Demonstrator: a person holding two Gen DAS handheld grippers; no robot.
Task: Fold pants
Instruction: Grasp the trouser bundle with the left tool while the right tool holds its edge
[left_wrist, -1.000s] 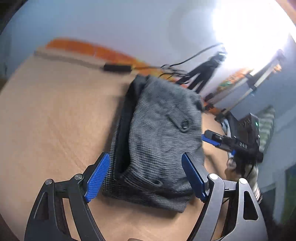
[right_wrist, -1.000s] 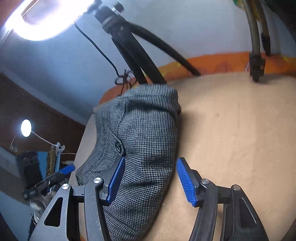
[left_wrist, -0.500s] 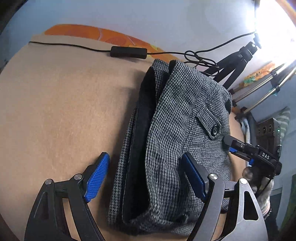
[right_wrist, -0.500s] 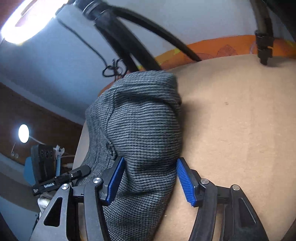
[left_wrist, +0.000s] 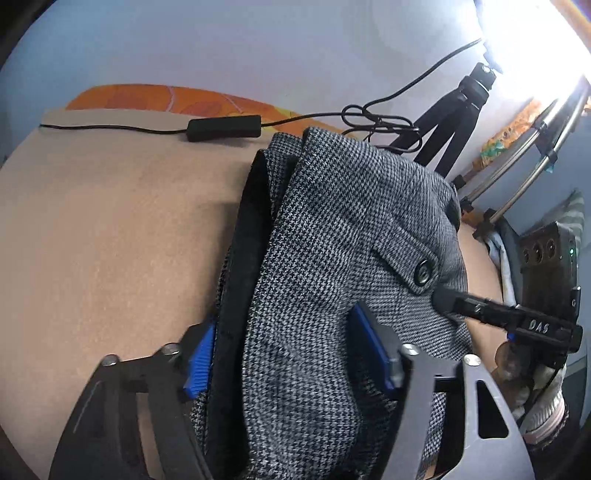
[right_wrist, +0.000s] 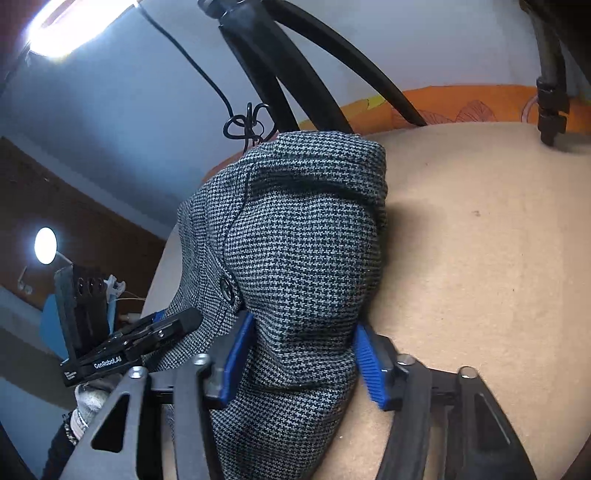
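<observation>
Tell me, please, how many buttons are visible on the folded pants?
1. A dark round button sits on the pocket flap near the right edge of the pants, just beside the right gripper's tip; the right wrist view shows the same one. Others may be hidden in the folds.

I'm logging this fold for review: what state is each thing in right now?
Grey houndstooth pants: folded into a thick bundle on the tan table, pocket button fastened.
Left gripper: closed on the bundle's near end.
Right gripper: closed on the bundle.
Black cable with inline switch: lying slack along the table's far edge.
</observation>
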